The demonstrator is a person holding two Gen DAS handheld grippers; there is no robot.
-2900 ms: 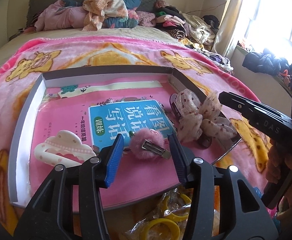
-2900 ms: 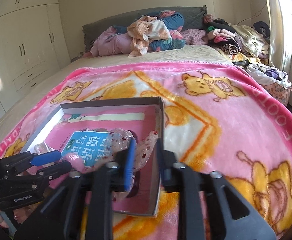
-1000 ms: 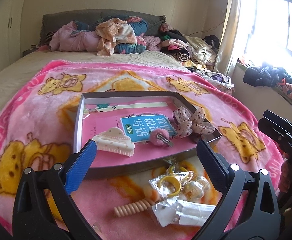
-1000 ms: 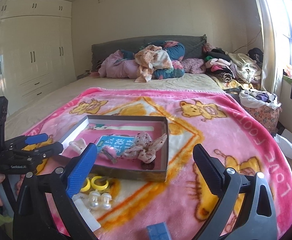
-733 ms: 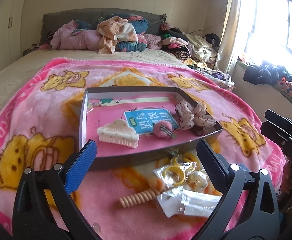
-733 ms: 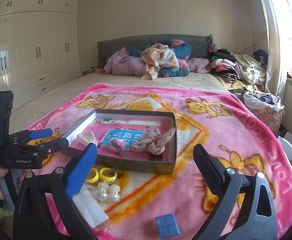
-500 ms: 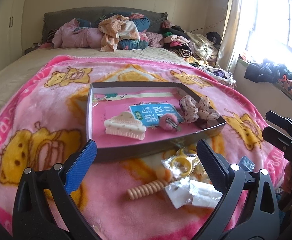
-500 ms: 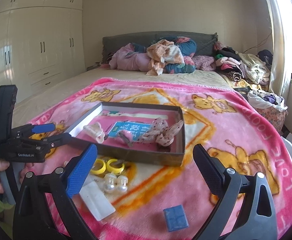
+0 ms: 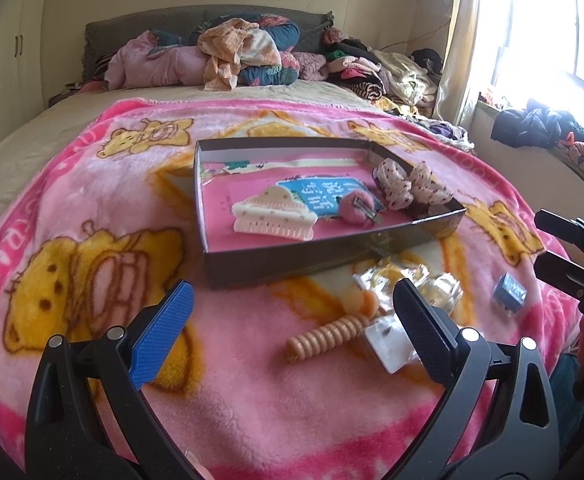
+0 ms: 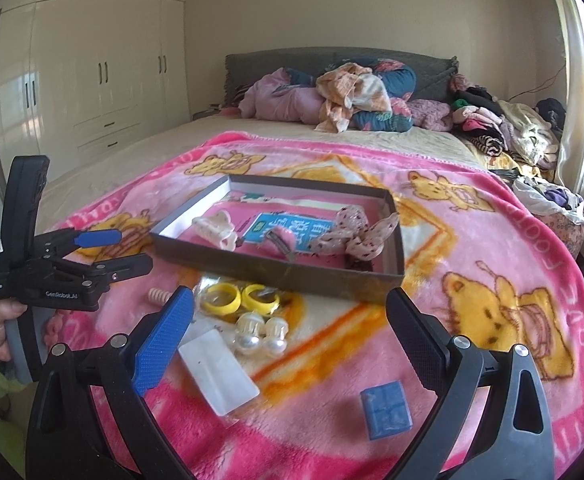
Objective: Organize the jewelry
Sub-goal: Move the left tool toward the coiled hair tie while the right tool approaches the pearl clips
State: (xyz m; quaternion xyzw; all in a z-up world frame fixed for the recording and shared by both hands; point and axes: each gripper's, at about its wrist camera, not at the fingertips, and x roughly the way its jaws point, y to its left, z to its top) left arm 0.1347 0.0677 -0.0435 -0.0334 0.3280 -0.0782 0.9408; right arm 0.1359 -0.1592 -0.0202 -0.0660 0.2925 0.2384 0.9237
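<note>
Right wrist view, left to right: the left gripper (image 10: 132,250) hovers with jaws apart and empty beside the box (image 10: 276,272), and the right gripper (image 10: 288,336) is likewise spread wide and empty over the blanket (image 10: 472,240). Inside the box lie a cream claw clip (image 10: 216,228), a pink fuzzy clip (image 10: 280,240) and a dotted bow (image 10: 352,234). Still outside, just before the box, wait a spiral hair tie (image 10: 158,295), yellow rings (image 10: 240,299), pearl earrings (image 10: 262,334) and a blue case (image 10: 386,410), so I judge roughly half remains.
</note>
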